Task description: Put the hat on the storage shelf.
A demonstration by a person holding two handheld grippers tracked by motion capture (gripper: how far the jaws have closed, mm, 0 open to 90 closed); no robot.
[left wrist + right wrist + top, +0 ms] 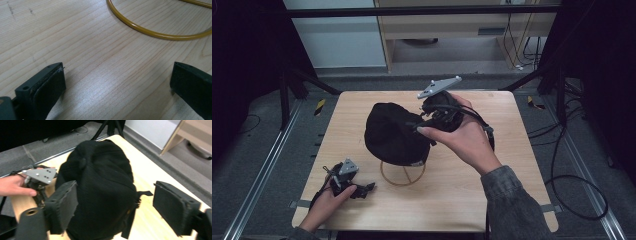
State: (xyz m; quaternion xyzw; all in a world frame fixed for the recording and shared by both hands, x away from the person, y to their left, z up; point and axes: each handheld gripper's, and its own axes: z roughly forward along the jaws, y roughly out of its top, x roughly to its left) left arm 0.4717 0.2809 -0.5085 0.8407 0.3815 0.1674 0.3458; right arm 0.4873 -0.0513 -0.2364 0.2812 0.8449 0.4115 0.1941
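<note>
A black cap [392, 132] sits on a yellow wire stand [403, 176] at the middle of the wooden table [492, 175]. My right gripper [426, 129] is held in the air at the cap's right side, grey plate on top, jaws pointing at the cap. In the right gripper view the cap [100, 185] lies between and beyond the wide-apart pads [170, 207]; the right pad stands off it, so the gripper is open. My left gripper [364, 189] rests low at the front left, open over bare wood [112, 62], with the stand's ring [150, 32] ahead of it.
The table's edges drop to a grey floor with metal rails and black cables. A wooden cabinet stands beyond the far edge. Bare wood lies to the left and front right of the cap.
</note>
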